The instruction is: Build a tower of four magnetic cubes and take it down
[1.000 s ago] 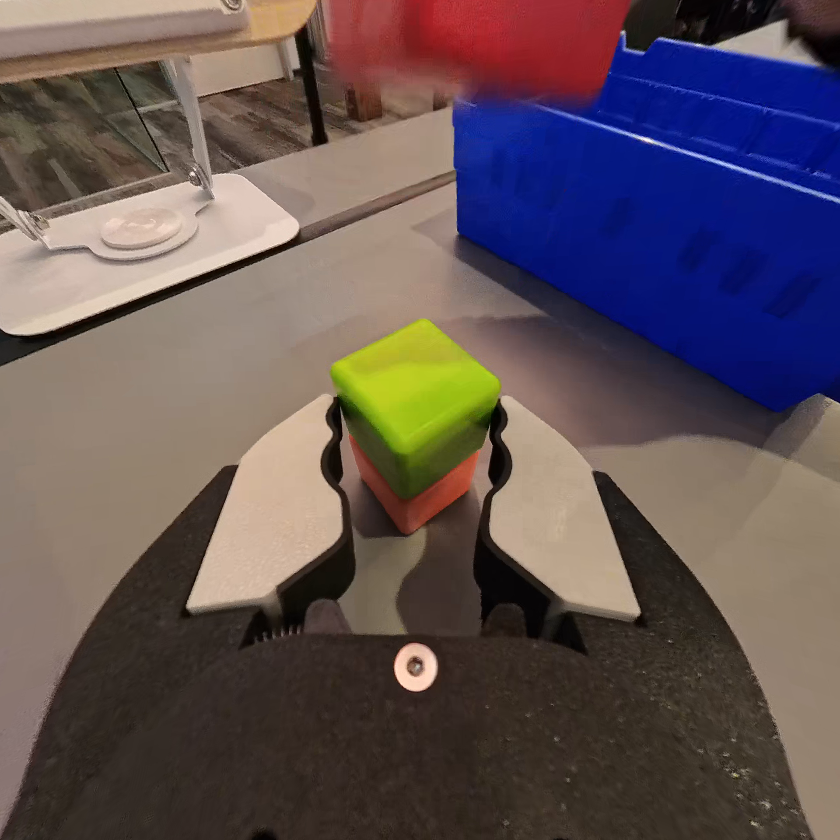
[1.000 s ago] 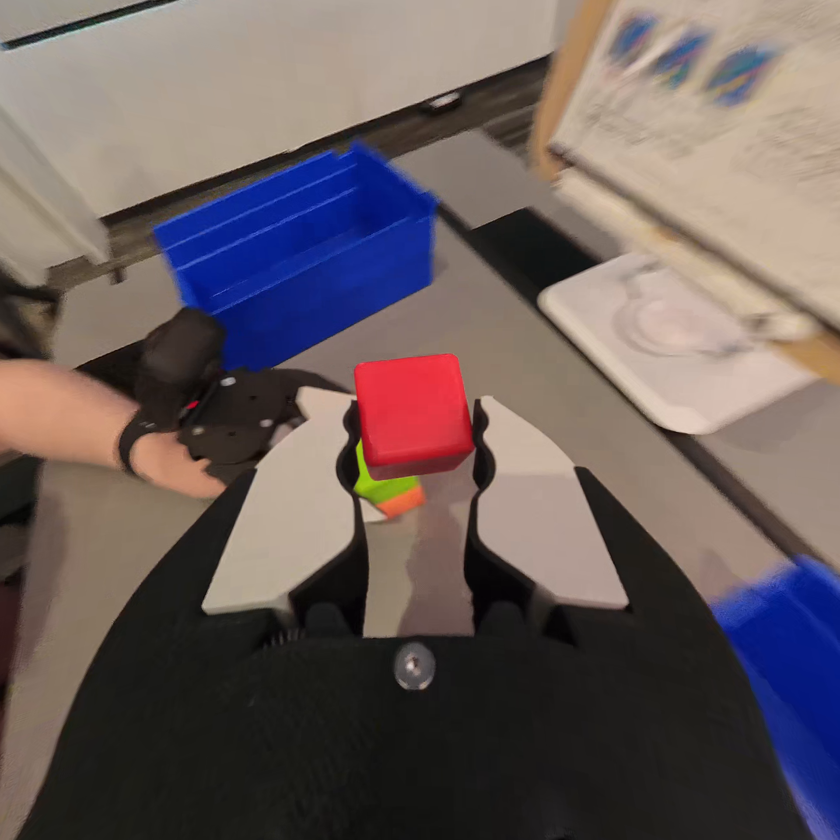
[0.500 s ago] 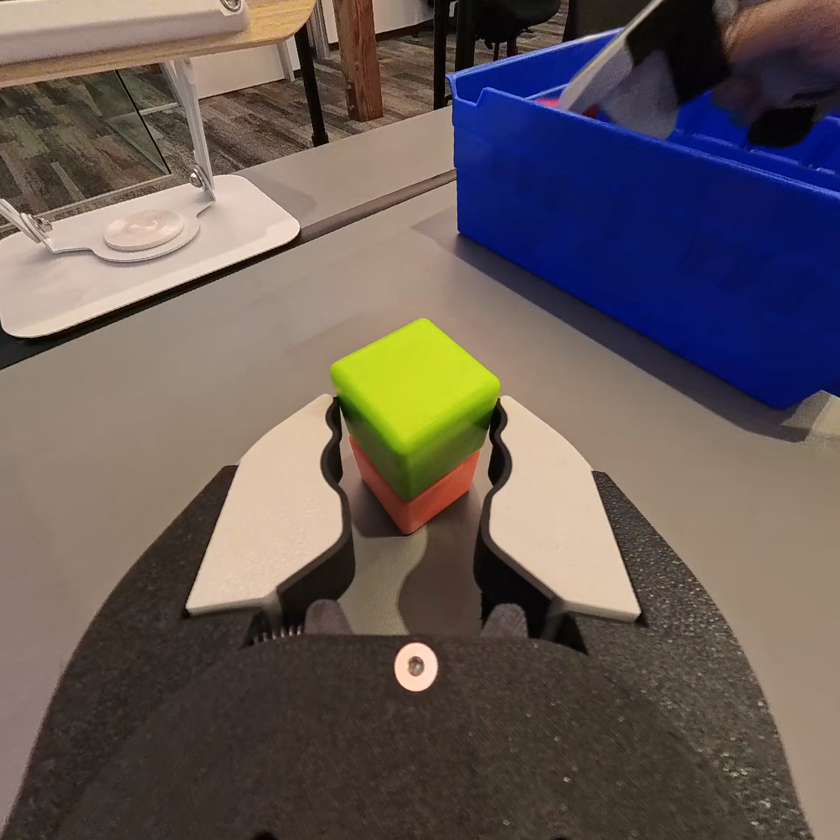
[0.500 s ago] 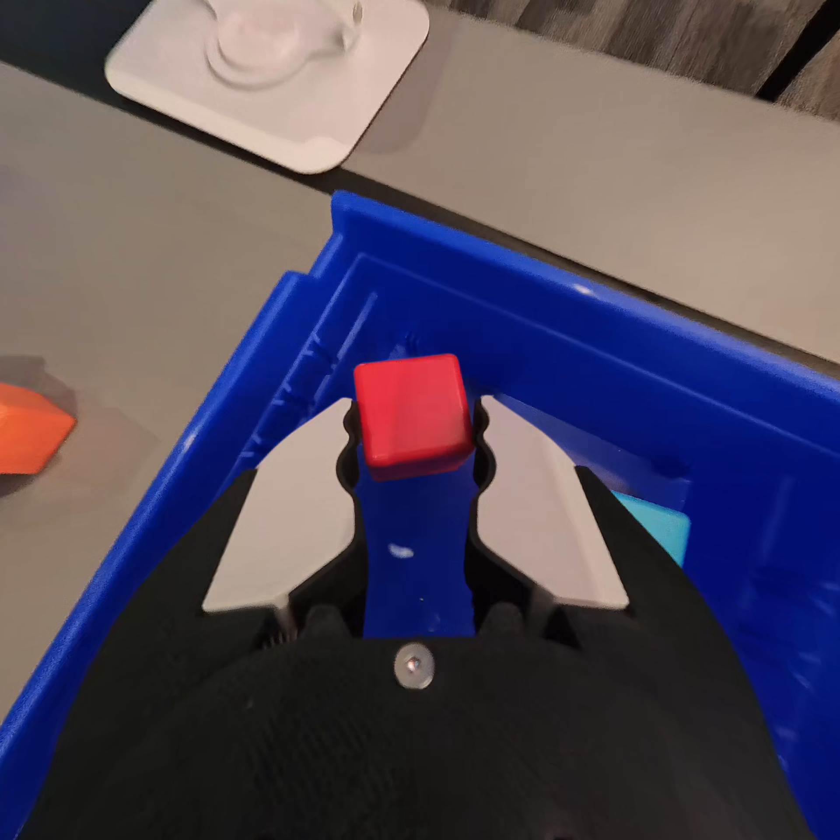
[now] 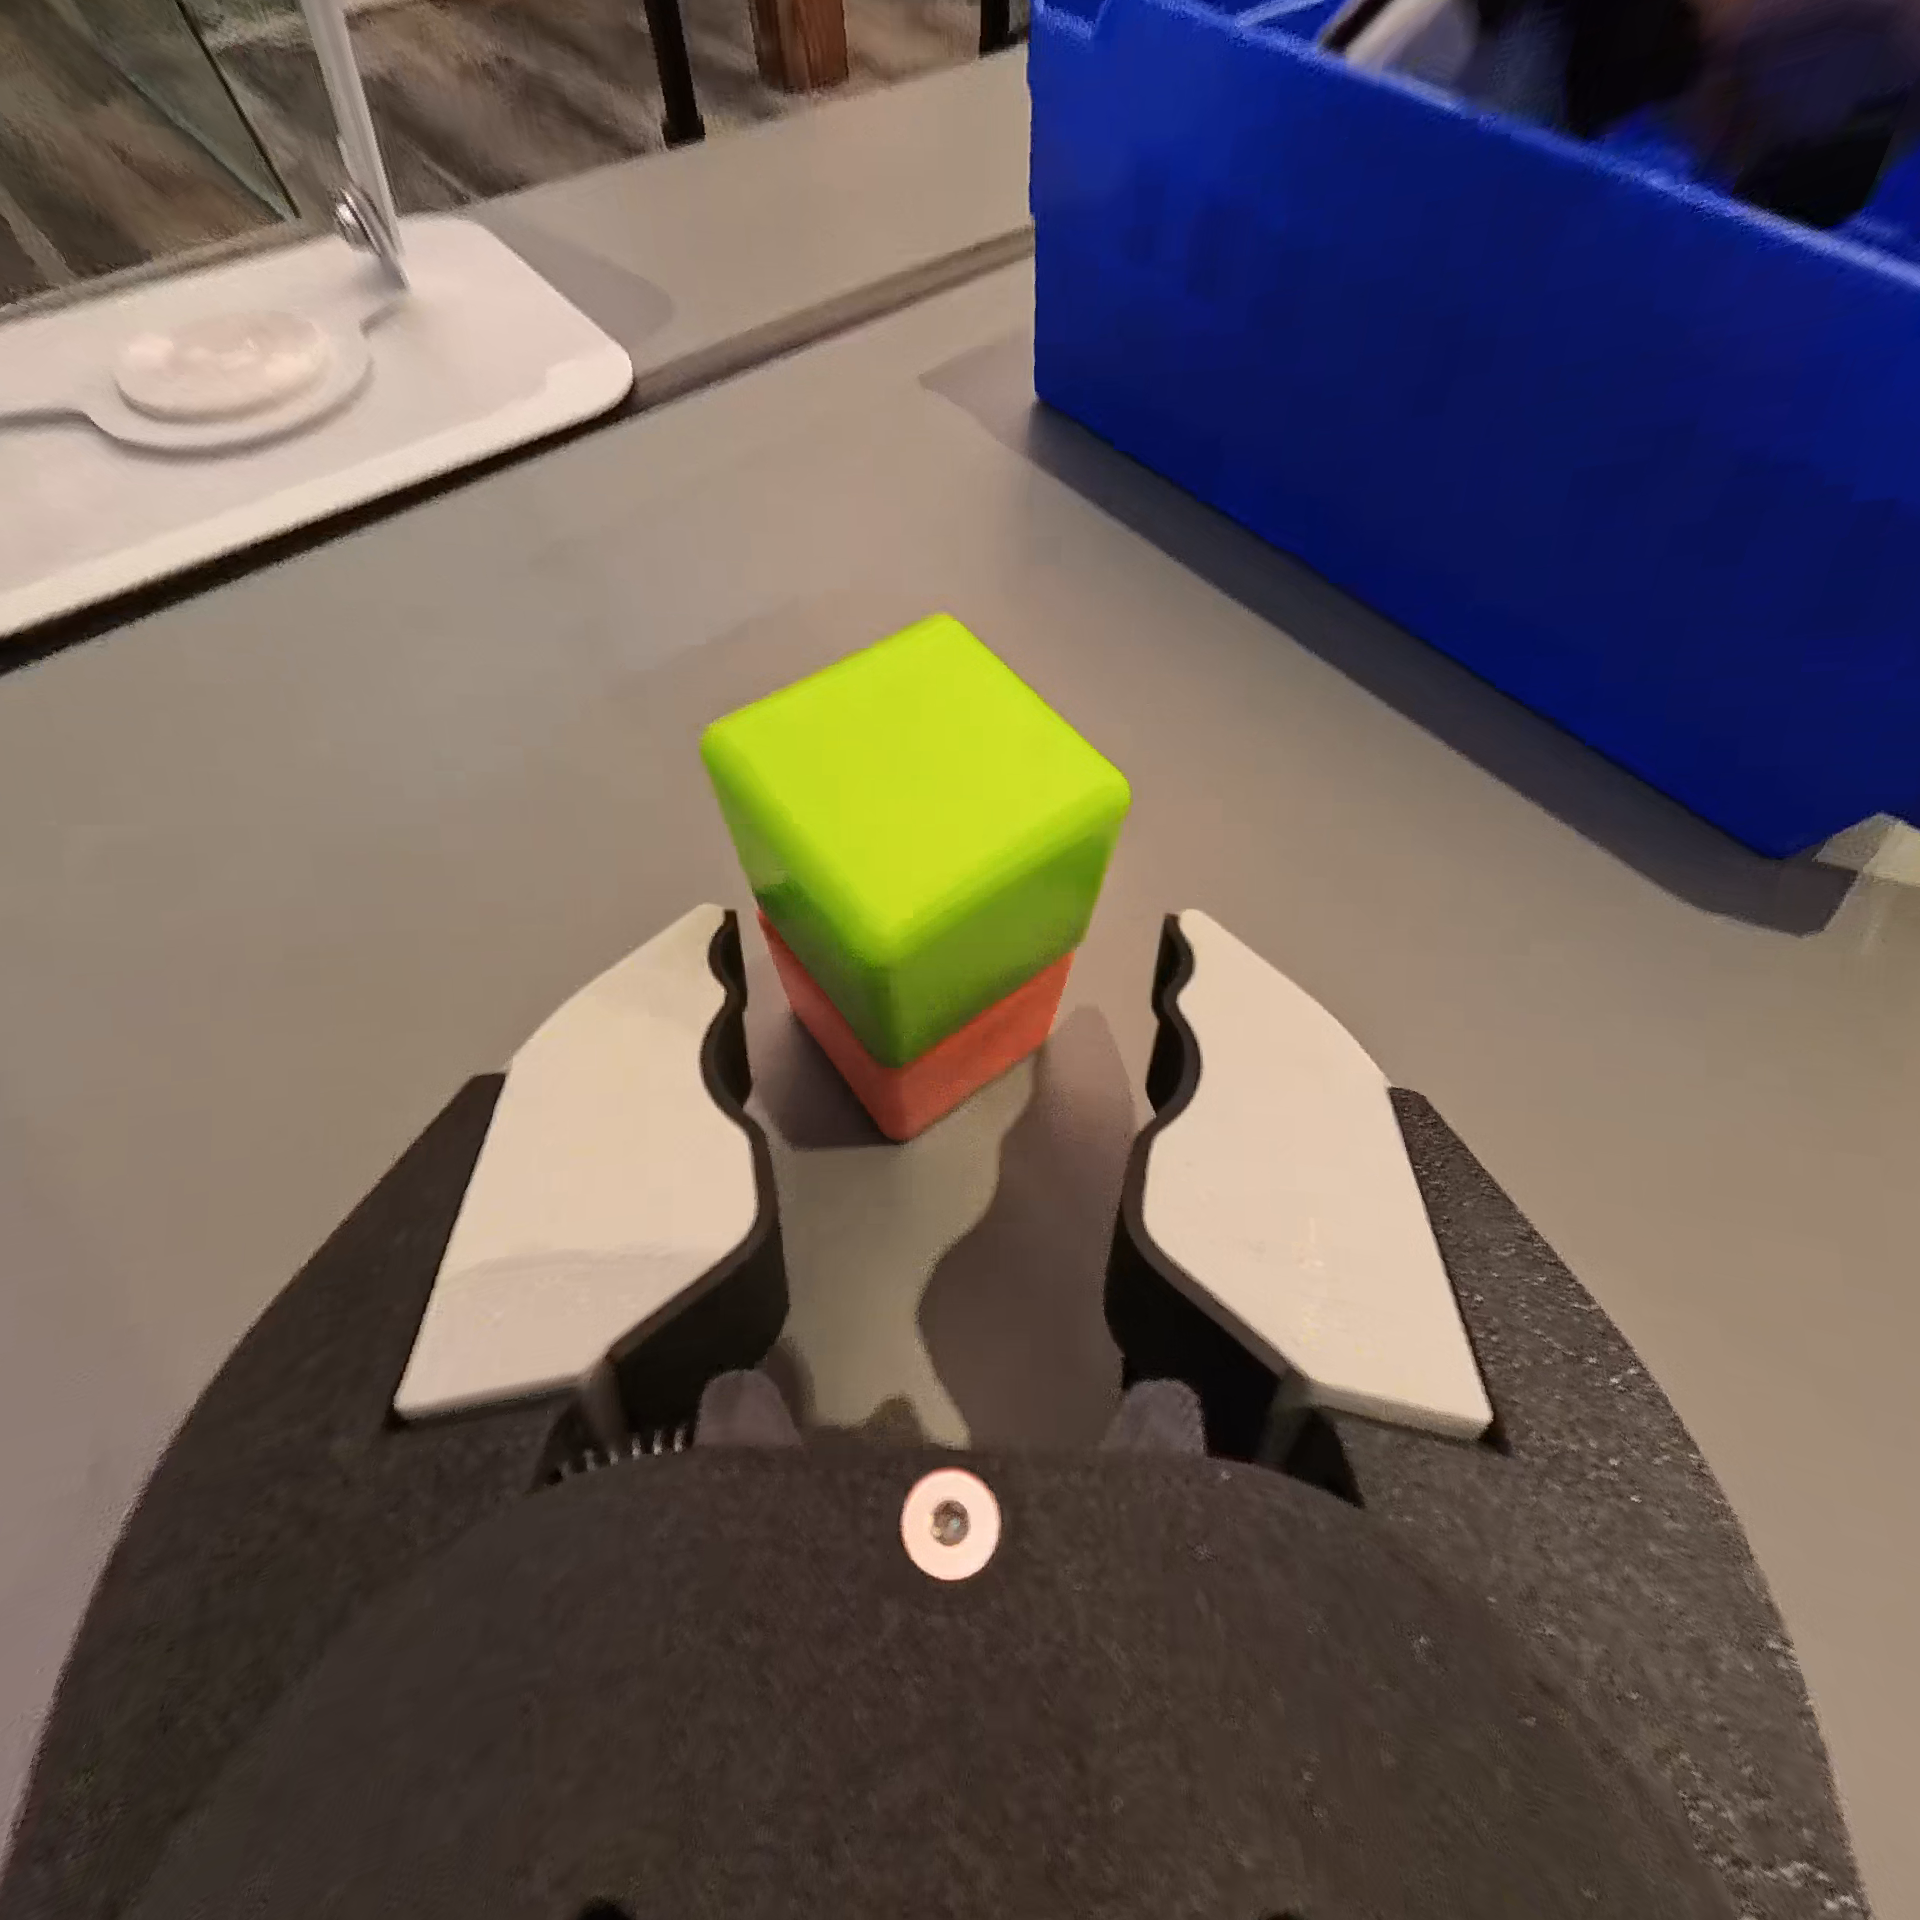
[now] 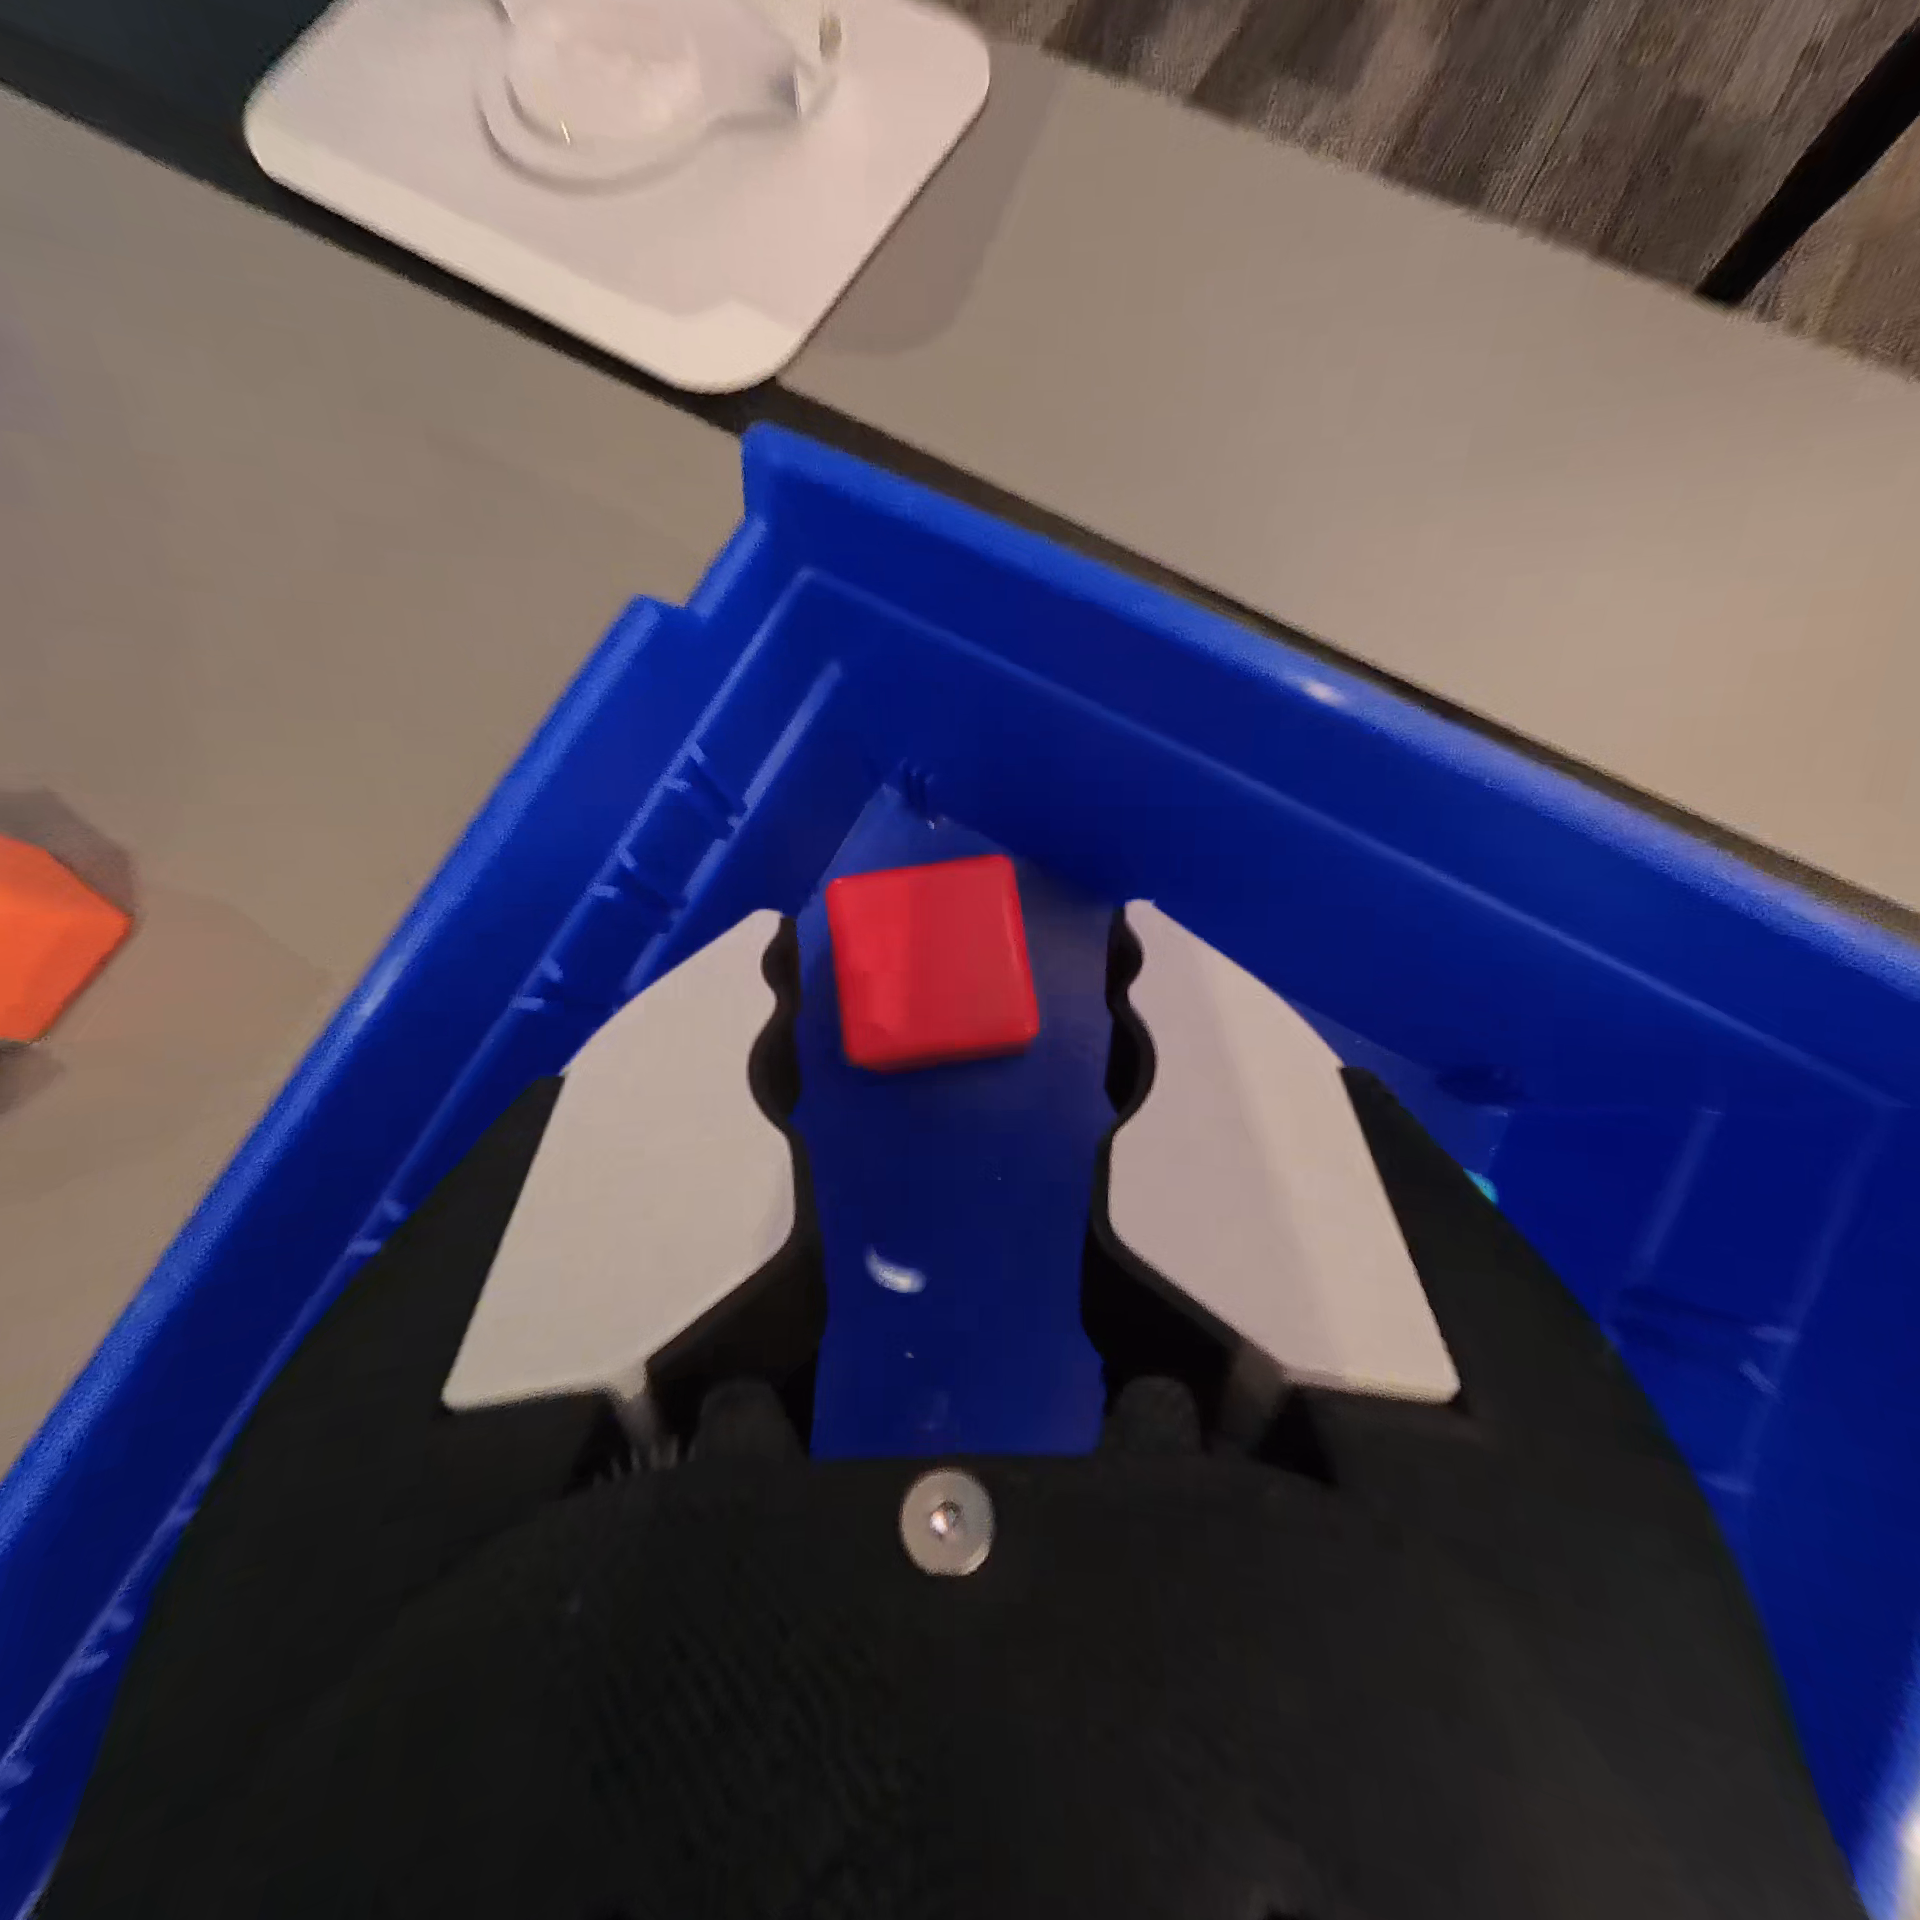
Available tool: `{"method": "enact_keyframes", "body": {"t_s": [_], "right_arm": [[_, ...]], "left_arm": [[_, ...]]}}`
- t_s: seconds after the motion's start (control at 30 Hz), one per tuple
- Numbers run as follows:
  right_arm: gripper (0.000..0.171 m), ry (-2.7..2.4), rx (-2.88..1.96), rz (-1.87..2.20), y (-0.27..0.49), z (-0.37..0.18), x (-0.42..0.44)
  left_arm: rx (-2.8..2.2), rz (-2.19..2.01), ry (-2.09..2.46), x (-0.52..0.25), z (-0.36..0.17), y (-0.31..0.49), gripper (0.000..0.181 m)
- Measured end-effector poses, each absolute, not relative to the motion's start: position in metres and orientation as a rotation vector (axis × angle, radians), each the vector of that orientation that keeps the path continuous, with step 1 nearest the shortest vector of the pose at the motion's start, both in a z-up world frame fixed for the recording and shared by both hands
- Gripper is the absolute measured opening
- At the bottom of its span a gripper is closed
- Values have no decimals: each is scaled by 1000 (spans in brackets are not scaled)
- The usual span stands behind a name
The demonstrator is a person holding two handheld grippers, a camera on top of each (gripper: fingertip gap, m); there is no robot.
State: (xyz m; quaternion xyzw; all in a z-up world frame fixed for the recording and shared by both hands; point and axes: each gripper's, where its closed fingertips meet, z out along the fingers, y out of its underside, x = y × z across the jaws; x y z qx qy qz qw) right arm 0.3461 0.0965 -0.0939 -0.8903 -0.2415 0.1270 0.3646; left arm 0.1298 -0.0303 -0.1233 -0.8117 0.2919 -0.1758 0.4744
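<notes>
Magnetic cubes: green cube [image 5: 914, 821] stacked on orange cube [image 5: 940, 1049] on bench [image 5: 312, 831], between open left hand-held gripper [image 5: 945, 997]. Red cube [image 6: 930, 961] released in blue bin [image 6: 1247, 748]; right hand-held gripper [image 6: 951, 987] open. Rigid, smooth, likely light; flat opposite faces to be gripped.

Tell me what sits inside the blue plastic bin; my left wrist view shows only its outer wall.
Observer: A red plastic cube lies on the floor of the blue plastic bin, near a corner.
Operator: Is the right gripper holding it?
Observer: No. The right gripper is open, its jaws apart on either side of the cube.
Operator: Anything else inside?
Observer: A sliver of something light blue shows beside the gripper, too hidden to identify.
</notes>
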Motion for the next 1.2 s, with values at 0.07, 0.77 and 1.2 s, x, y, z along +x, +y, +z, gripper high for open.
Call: {"method": "enact_keyframes", "body": {"t_s": [0.07, 0.77, 1.2], "right_arm": [[59, -604, -2233, 326, 94, -71, 348], [71, -1527, -1908, 520, -25, -64, 123], [47, -1564, -2000, 553, -27, -90, 116]], "left_arm": [[-2003, -387, 737, 129, -128, -33, 73], [-2168, -299, 789, 123, -154, -27, 54], [-2163, -307, 806, 124, -154, -27, 54]]}}
